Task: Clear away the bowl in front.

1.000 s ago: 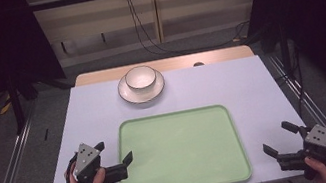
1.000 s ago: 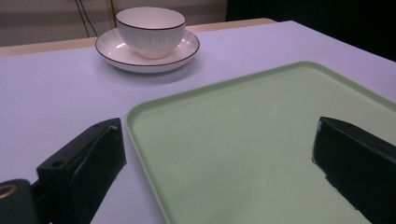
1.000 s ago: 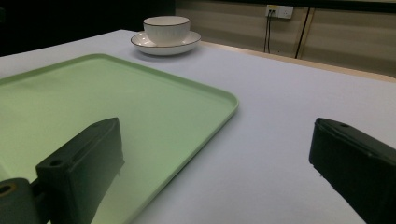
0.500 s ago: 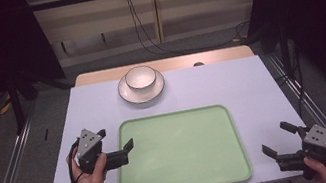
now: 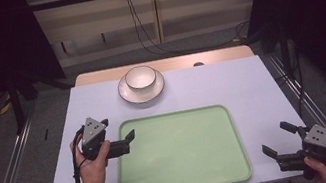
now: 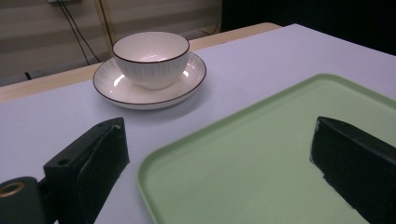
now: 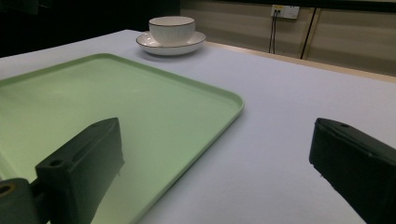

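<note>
Jaws on our left gripper (image 5: 126, 139) stand spread wide with nothing between them, at the near-left corner of the green tray (image 5: 187, 181). Along that gripper's own view, one jaw sits over the pale tabletop (image 6: 42, 121) just outside the tray's rim (image 6: 154, 161) and the other over the tray's green floor, so the rounded corner lies in the gap between them. Ahead of these jaws, beyond the rim and a little toward the outside jaw, the white bowl (image 6: 150, 58) sits upright in its saucer (image 6: 116, 88) on the table; both are well apart from the jaw tips. From above, we see the bowl (image 5: 141, 77) and saucer (image 5: 127, 95) near the far edge of the table (image 5: 251, 86), past the tray.

Our right gripper (image 5: 281, 139) is held off the tray's near-right corner, its jaws likewise spread and holding nothing. In its own view one jaw lies over the tray (image 7: 140, 93) and the other over bare tabletop (image 7: 299, 93), with the tray's rim running between them. Far ahead, toward the tray-side jaw, the bowl (image 7: 171, 27) stands in the saucer (image 7: 194, 39).
</note>
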Demonstrator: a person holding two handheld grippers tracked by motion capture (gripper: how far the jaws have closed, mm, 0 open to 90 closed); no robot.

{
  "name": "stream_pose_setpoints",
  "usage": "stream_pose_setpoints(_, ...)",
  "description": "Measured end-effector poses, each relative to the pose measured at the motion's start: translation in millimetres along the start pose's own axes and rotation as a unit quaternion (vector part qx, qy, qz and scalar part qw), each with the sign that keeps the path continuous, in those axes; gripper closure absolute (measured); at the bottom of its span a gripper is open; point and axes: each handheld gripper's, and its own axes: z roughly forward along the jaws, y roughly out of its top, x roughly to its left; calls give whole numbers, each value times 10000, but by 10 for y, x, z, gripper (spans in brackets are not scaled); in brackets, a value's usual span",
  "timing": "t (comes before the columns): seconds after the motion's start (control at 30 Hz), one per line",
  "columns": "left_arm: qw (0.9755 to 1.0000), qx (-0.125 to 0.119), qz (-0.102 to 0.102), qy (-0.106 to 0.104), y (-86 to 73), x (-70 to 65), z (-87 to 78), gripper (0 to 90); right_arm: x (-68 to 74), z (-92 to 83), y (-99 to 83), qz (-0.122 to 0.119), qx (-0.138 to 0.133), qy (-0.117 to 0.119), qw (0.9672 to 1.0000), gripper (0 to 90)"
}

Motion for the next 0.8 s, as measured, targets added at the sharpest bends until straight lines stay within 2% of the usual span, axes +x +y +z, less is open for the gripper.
stream_pose_setpoints(0.13, 10000, 86, -21, 26, 40, 35, 72, 35, 0, -2, -1, 2, -4, 14, 10000, 26)
stream_pose_setpoints(0.17, 9999, 50, -123, -29, 50, 40, 98, 35, 0, -3, -1, 1, -20, 8, 10000, 26)
stream_pose_setpoints(0.23, 9999, 81, -59, 40, 71, 45, 122, 30, 1, -8, -2, 32, -16, 21, 10000, 26)
stream_pose_setpoints(0.33, 9999, 99, -102, -20, 113, 59, 152, 33, 0, -10, -3, 30, -6, 3, 10000, 26)
stream_pose_setpoints(0.4, 9996, 154, -147, -172, 153, 77, 184, 35, 2, -6, -2, -4, -16, 34, 10000, 26)
stream_pose_setpoints(0.47, 9996, 121, -169, -174, 163, 73, 200, 31, 10, -8, 1, 16, -8, 28, 10000, 26)
stream_pose_setpoints(0.53, 9998, 136, -68, -161, 201, 85, 227, 32, 7, -10, 0, 12, -16, 28, 10000, 26)
stream_pose_setpoints(0.67, 9998, 79, -49, -154, 238, 99, 273, 31, 6, -17, 0, 34, -37, 31, 10000, 26)
stream_pose_setpoints(0.7, 9997, 123, 104, -165, 258, 109, 304, 26, 5, -19, 1, 26, -46, 27, 10000, 26)
stream_pose_setpoints(0.8, 9995, 157, 223, -132, 285, 126, 368, 20, 7, -14, 0, 24, -41, 37, 10000, 26)
